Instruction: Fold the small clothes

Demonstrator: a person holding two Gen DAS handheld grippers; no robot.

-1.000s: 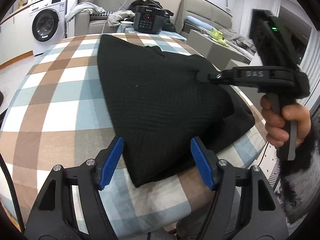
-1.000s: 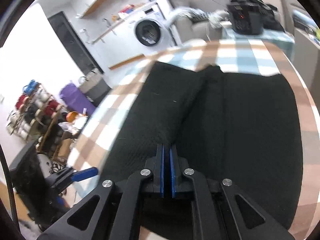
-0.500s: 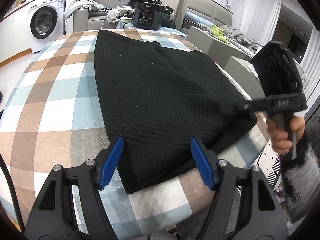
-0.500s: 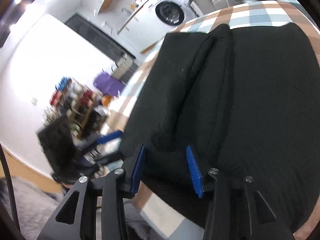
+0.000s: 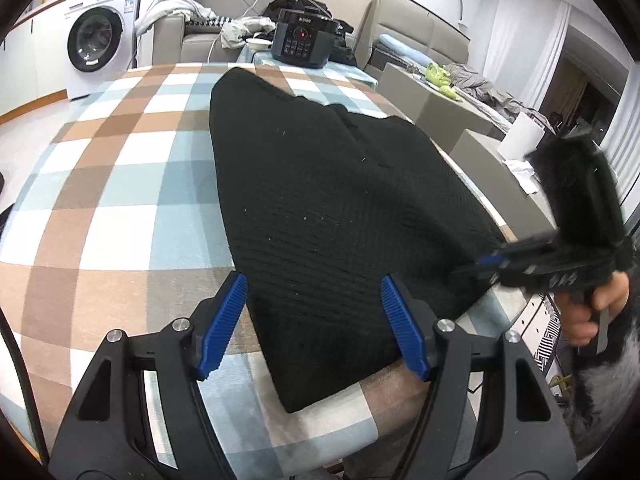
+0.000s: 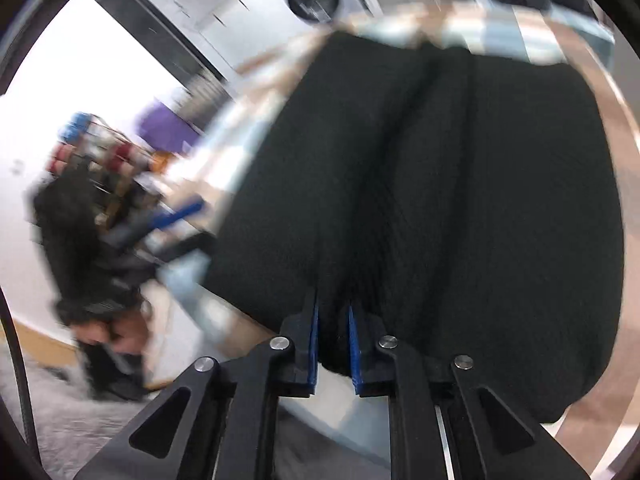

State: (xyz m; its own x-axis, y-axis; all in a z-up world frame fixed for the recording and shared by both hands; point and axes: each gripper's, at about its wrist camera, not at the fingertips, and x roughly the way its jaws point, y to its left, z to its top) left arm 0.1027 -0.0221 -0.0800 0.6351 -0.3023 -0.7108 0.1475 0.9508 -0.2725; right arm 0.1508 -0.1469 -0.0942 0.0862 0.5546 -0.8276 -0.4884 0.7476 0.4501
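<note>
Two blue pads of the right gripper [image 6: 332,344] pinch the black garment's [image 5: 320,200] near edge. The left gripper [image 5: 316,328] gapes wide, holding nothing, over its corner on the checked tablecloth [image 5: 120,184].

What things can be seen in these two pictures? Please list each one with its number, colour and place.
Black knitted garment: one, black, lying folded on the table, its near end between the left fingers.
Checked tablecloth table: one, brown, blue and white, under the garment.
Black electric cooker: one, black, beyond the far table edge.
White washing machine: one, white, far left by the wall.
Grey sofa: one, grey-beige, at the back, with clothes piled on it.
White paper roll: one, white, on the right.
Left gripper: one, black with blue pads, open, astride the garment's near corner.
Right gripper: one, black with blue pads, nearly closed, pinching the garment's edge.
Person's right hand: one, holding the right gripper's handle.
</note>
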